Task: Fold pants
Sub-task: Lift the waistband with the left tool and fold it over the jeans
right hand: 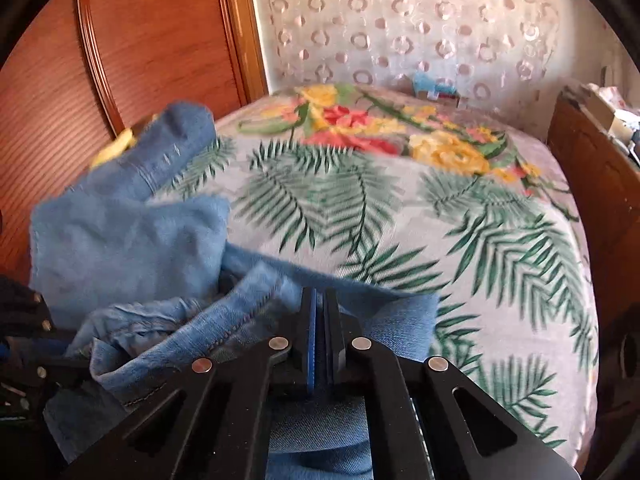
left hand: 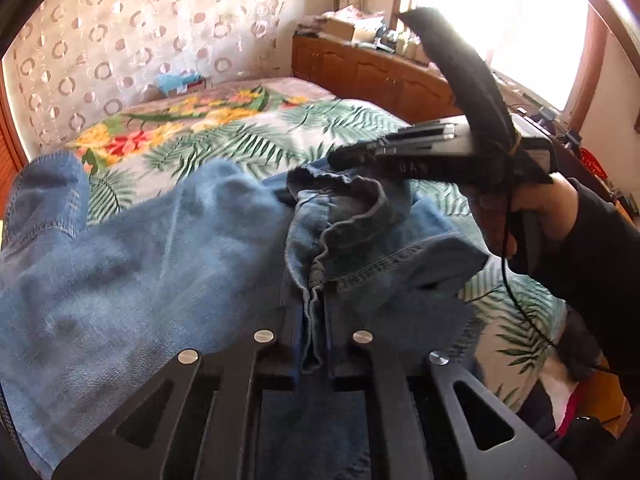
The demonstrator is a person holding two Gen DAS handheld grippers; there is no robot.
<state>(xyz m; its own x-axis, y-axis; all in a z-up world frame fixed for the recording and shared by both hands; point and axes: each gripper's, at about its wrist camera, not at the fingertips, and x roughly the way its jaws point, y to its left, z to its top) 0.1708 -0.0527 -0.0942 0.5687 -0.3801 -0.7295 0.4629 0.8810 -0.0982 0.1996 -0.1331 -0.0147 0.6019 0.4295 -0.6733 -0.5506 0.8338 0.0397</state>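
Two grippers clench blue denim pants (left hand: 132, 248) on a floral bedspread (right hand: 400, 208): the left gripper (left hand: 316, 300) pinches bunched fabric, the right gripper (right hand: 322, 304) a hemmed edge; open bedspread lies ahead of both.

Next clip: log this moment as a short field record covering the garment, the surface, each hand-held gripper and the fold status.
garment: blue denim pants, crumpled, legs trailing toward the wooden wardrobe
surface: bed with a grey bedspread printed with palm leaves and flowers
left hand-held gripper: shut on a fold of denim at the drawstring
right hand-held gripper: shut on a denim edge
fold status: not yet folded; fabric bunched between both grippers
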